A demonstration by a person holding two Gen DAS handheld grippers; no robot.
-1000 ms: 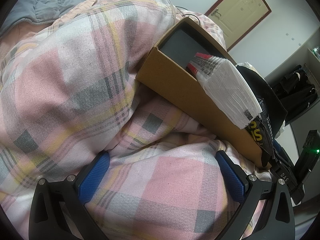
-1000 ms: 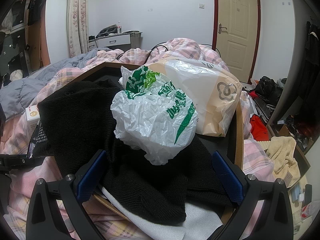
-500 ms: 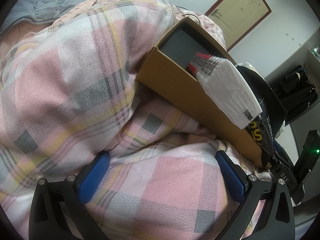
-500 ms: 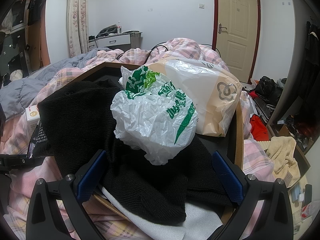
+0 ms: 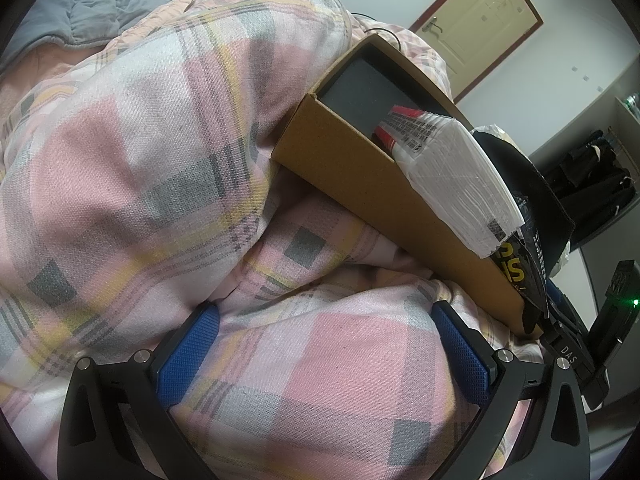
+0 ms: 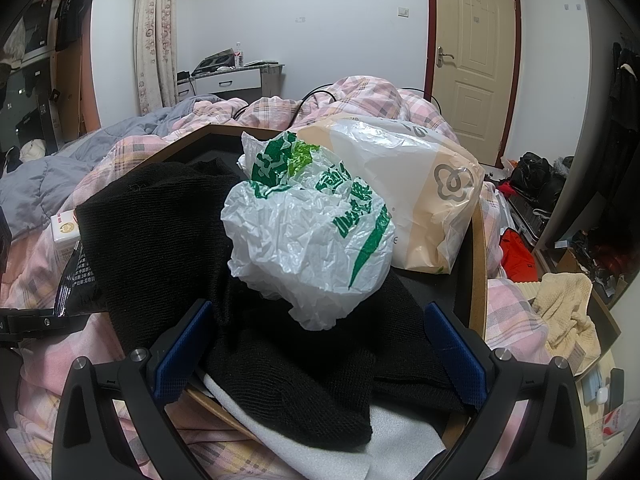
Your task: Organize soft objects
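The left claw (image 5: 326, 354) stands wide open at the bottom of the left wrist view, and its two blue pads (image 5: 188, 354) press against a fold of the pink checked quilt (image 5: 152, 152), which fills most of the frame. The claw holds nothing between the pads except this bulge of quilt. At the upper right of this view lies a brown cardboard box (image 5: 360, 176), tilted on the quilt. A white packet with red print (image 5: 448, 172) hangs over its near wall, and beside it, lower right, is a black bag with yellow letters (image 5: 520, 264).

In the right wrist view the right claw (image 6: 320, 354) is also wide open at the bottom and grips nothing. Just above it, in the centre of the frame, a crumpled white plastic bag with green print (image 6: 308, 236) rests on a black knitted cloth (image 6: 160, 232) inside the same box (image 6: 478, 264). Behind it, to the upper right, sits a beige and white plastic bag (image 6: 424, 184). A white foam sheet (image 6: 400, 436) shows under the black cloth at the bottom. A door (image 6: 472, 56) stands in the upper right.
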